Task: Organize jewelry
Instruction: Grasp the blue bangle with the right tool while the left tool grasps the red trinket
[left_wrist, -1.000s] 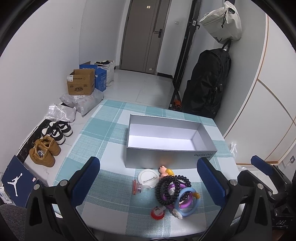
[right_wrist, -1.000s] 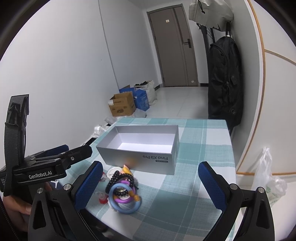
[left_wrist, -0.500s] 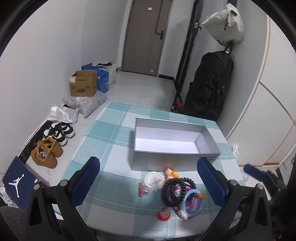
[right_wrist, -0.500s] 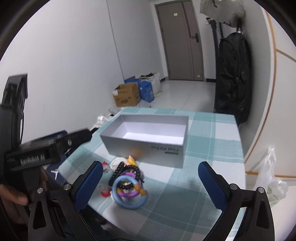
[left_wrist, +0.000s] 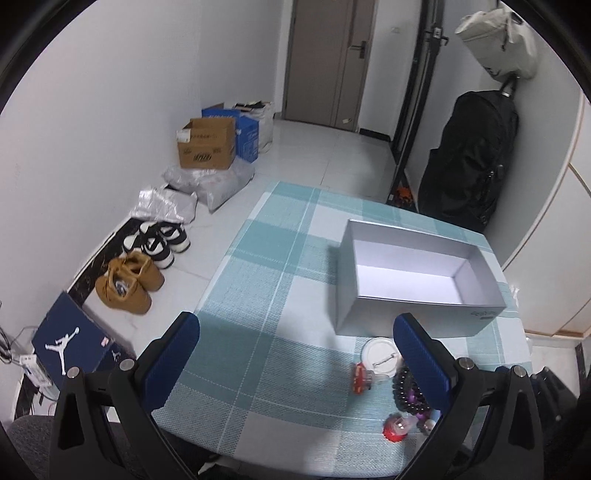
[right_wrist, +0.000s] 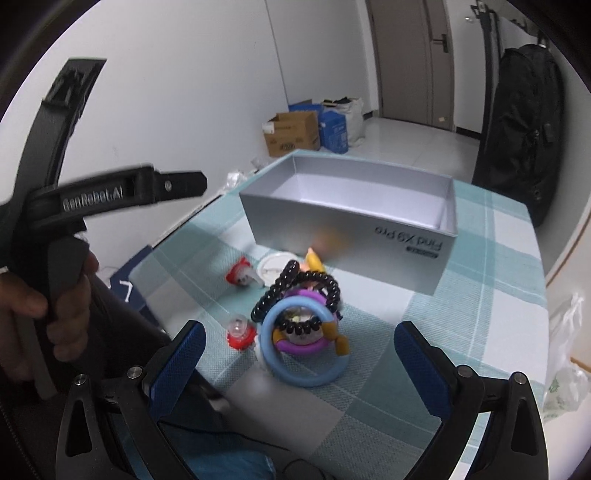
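Jewelry, a tangled pile of glossy plastic rings and black coil bands (right_wrist: 301, 325), lies on the checked tablecloth (right_wrist: 461, 317) before the empty grey cardboard box (right_wrist: 354, 206). Right gripper (right_wrist: 299, 356) has closed in, wide open, empty. Left gripper (left_wrist: 295, 360) has swung aside, open, probably idle.

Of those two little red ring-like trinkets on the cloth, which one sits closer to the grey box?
The red trinket beside the white round badge, just short of the grey box. The other red trinket lies nearer the camera, left of the blue ring.
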